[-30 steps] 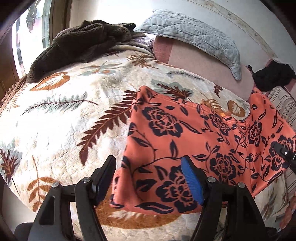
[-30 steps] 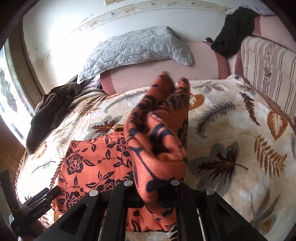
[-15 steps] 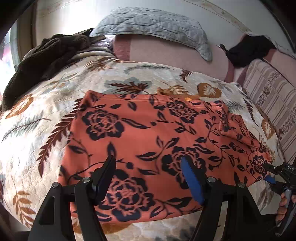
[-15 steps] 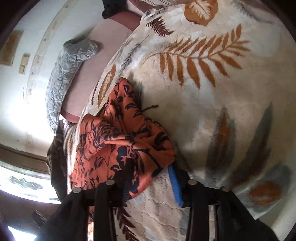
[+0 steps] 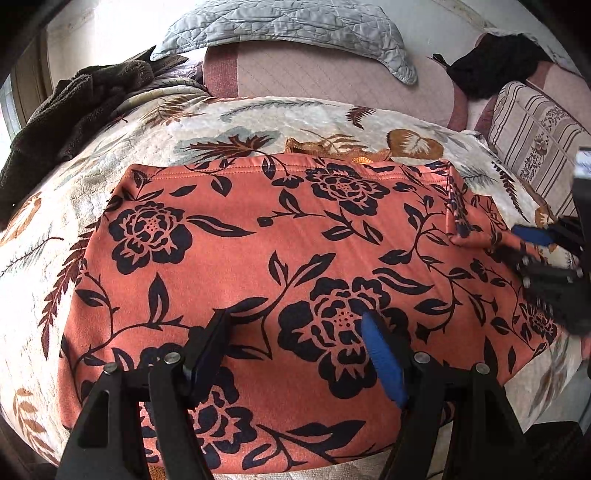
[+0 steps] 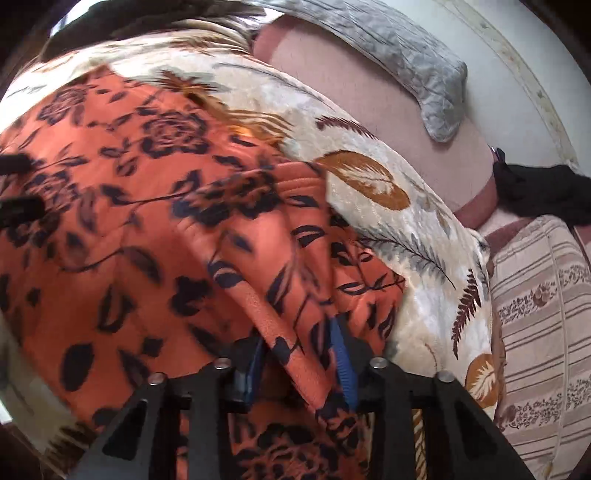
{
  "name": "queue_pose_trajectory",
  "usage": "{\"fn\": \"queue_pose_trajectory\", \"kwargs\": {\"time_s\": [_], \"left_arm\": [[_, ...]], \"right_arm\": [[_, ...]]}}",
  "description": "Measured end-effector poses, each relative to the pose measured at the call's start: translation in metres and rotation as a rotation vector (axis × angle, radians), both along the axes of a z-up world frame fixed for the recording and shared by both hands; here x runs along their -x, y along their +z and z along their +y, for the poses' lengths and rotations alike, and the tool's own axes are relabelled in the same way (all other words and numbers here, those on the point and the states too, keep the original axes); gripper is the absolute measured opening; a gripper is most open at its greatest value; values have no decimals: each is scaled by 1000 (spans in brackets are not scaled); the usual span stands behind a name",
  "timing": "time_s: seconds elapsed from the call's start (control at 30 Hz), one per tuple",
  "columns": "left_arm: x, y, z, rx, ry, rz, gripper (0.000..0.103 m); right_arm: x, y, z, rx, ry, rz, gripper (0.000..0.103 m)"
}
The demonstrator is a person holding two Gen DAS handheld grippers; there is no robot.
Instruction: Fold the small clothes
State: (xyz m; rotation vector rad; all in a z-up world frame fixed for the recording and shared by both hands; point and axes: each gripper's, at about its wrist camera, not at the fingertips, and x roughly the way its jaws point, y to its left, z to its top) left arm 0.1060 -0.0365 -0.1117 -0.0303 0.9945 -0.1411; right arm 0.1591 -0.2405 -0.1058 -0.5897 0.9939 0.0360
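The orange floral garment (image 5: pixel 280 258) lies spread flat on a leaf-patterned blanket (image 5: pixel 258 118) covering the bed, with its right end bunched into folds (image 6: pixel 295 266). The left gripper (image 5: pixel 295 332) hovers over the garment's near half, jaws standing wide apart with nothing between them. The right gripper (image 6: pixel 299 347) is at the bunched right end; its jaws have just been closing, and a ridge of the orange cloth runs between the 2 blue pads (image 6: pixel 341 354); a firm pinch cannot be confirmed because this view is blurred. A grey quilted pillow (image 5: pixel 288 26) rests at the headboard beyond.
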Motion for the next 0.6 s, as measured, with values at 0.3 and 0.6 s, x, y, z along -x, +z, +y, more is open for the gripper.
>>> {"fn": "queue_pose_trajectory", "kwargs": {"time_s": [0.3,0.6], "left_arm": [[-3,4,4,32,-7,-4,74],[9,11,-8,13,-55,-25,74]], "right_arm": [[4,1,-202,-912,-617,-10,60],[24,-35,-188,-1227,-431,246,61]]}}
